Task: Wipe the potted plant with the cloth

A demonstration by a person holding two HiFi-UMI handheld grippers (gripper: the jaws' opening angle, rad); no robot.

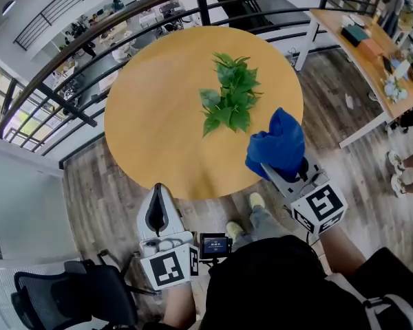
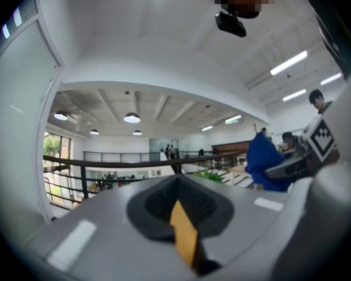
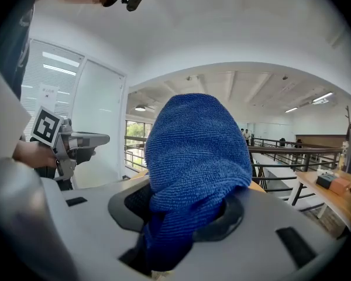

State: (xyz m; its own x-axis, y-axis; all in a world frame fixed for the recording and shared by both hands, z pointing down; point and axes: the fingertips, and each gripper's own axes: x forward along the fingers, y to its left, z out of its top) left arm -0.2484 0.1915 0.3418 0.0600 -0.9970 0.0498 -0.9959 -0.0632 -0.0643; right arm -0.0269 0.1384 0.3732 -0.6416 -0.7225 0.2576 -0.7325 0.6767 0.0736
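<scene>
Blue cloth (image 1: 279,143): terry, bunched; was pinched at its lower end in the right gripper (image 1: 275,172), rest stood up over the tips and blocked most of the right gripper view.
Right jaws: were clamped on the cloth, fabric stuffed into the gap.
Right gripper position: hovered over the table's near-right edge, pointed toward the plant.
Potted plant (image 1: 228,95): green leafy, sat right of centre on the table; pot hidden under the leaves from above.
Cloth vs plant: cloth was just beside the nearest leaves, on their right; looked apart in the head view.
Left gripper (image 1: 158,192): was held at the table's near edge, well left of the plant.
Left jaws: were pressed together, nothing between them.
Table (image 1: 151,115): round, light wood top; carried only the plant.
Surroundings: dark metal railing (image 1: 55,81) ran behind the table; black office chair (image 1: 69,287) stood at lower left; long wooden desk (image 1: 358,53) with small items stood at right.
</scene>
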